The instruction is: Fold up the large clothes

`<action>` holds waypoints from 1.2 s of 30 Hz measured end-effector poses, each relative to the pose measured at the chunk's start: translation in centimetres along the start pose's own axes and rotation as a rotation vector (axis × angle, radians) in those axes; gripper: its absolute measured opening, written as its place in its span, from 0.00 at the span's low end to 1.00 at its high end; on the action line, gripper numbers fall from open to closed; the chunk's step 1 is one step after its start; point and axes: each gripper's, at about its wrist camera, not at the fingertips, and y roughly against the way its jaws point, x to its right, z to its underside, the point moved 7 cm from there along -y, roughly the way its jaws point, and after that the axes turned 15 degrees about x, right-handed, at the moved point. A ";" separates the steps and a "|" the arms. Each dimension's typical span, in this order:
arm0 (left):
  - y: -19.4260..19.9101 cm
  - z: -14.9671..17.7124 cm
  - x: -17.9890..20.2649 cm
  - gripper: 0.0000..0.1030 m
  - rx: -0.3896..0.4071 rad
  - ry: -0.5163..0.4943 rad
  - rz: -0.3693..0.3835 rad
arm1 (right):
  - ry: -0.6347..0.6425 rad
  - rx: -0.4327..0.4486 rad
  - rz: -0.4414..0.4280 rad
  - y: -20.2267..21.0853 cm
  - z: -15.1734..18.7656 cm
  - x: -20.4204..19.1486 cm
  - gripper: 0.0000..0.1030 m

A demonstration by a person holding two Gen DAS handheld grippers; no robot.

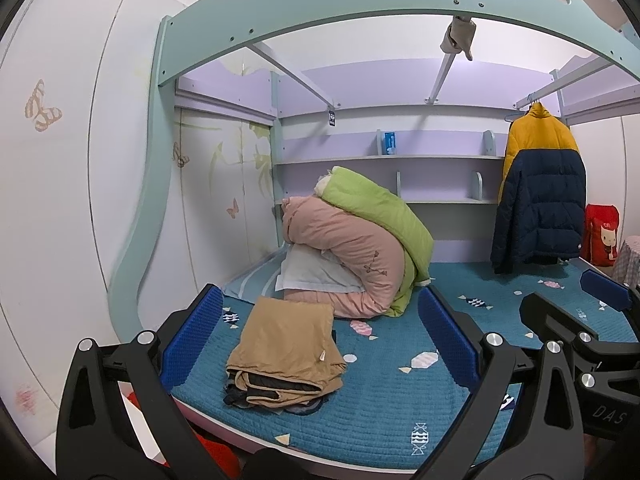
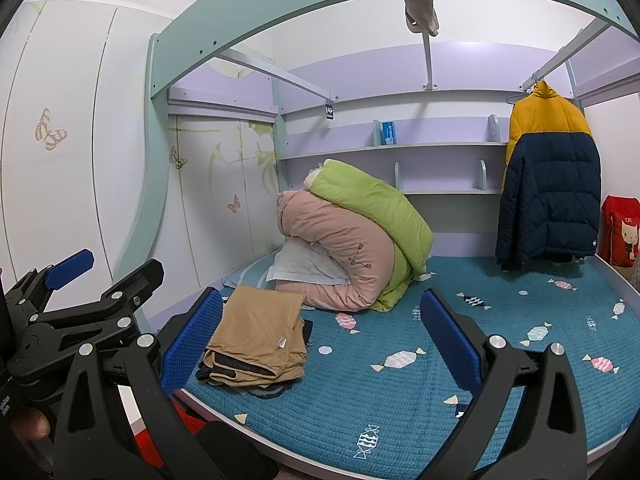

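A folded tan garment point(image 1: 286, 354) lies on top of darker folded clothes near the front left of the blue bed cover point(image 1: 400, 400); it also shows in the right wrist view point(image 2: 258, 340). My left gripper point(image 1: 320, 340) is open and empty, held in front of the bed edge with the pile between its blue pads. My right gripper point(image 2: 320, 338) is open and empty, to the right of the left one. A yellow and navy puffer jacket point(image 1: 540, 200) hangs on a rail at the back right, also in the right wrist view point(image 2: 550, 184).
Rolled pink and green quilts point(image 1: 360, 248) and a pillow sit at the back of the bed. Shelves point(image 1: 388, 158) line the back wall. A red bag point(image 1: 602, 236) stands at the far right. A bunk frame beam point(image 1: 360, 4) arches overhead. White wardrobe doors are at left.
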 end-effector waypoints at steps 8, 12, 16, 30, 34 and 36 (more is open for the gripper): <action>0.0 0.0 0.0 0.95 0.002 0.002 0.001 | -0.001 0.000 -0.001 0.0 0.0 0.0 0.93; 0.0 0.1 -0.1 0.95 0.002 0.000 0.000 | -0.001 -0.002 0.000 -0.1 0.0 -0.1 0.93; 0.0 0.1 -0.1 0.95 0.001 0.003 0.001 | -0.001 -0.004 0.001 -0.1 0.0 -0.2 0.93; 0.1 0.3 -0.4 0.95 0.002 0.003 -0.003 | -0.004 -0.008 -0.002 -0.3 0.1 -0.5 0.93; 0.2 0.3 -0.4 0.95 0.000 0.003 -0.005 | -0.004 -0.010 -0.002 -0.3 0.1 -0.7 0.93; 0.3 0.3 -0.4 0.95 0.002 0.003 -0.006 | -0.004 -0.010 -0.002 -0.4 0.1 -0.7 0.93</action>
